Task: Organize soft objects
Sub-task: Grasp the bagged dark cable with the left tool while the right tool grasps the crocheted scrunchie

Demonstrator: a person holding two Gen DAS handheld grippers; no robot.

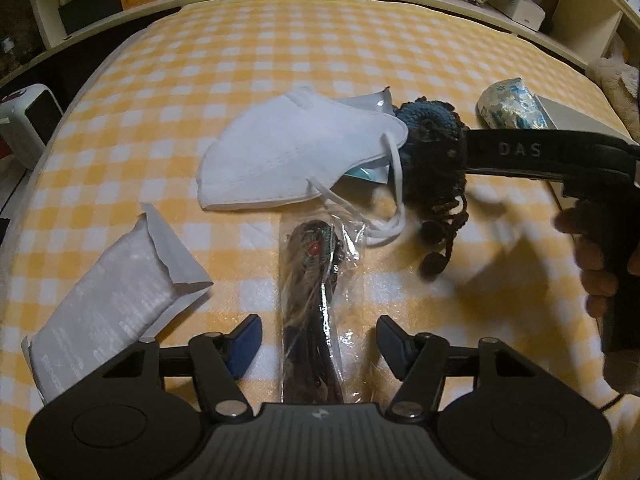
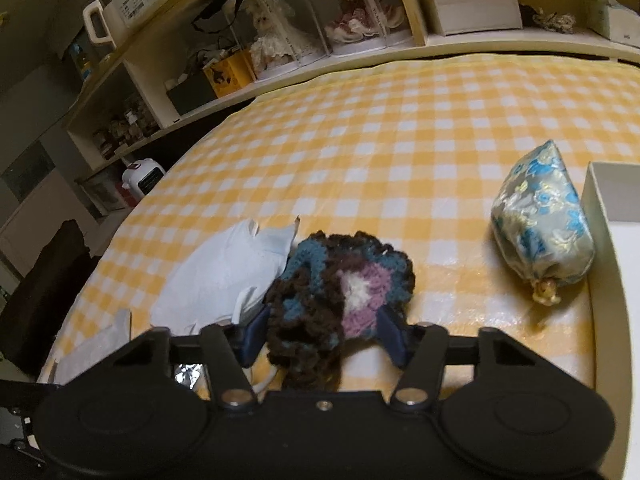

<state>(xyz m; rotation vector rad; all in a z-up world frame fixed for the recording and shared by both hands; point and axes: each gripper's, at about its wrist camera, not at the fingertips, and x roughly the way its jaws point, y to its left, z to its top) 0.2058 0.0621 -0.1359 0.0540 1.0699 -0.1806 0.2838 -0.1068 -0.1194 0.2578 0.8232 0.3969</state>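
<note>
I am working over a bed [image 2: 400, 128] spread with a yellow-and-white checked cover, and cream shelves [image 2: 280, 80] crowded with boxes and dolls in clear cases curve round its far side. My right gripper [image 2: 326, 330] has its blue pads pressed against both sides of the crocheted piece [image 2: 340, 280], brown, teal and purple with a white centre, which rests on the cover. A white face mask [image 1: 296, 152] lies touching its left edge. My left gripper [image 1: 318, 340] stands with its fingers apart, not touching the clear packet of dark cords [image 1: 316, 292] lying between them. A grey wrapper [image 1: 116, 300] lies just left of that. To the right, a flowered pouch [image 2: 544, 220] leans against the wall of a white box [image 2: 600, 240] at the bed's edge. The far half of the cover is bare. A small white heater [image 2: 142, 178] stands on the floor off the left side.
</note>
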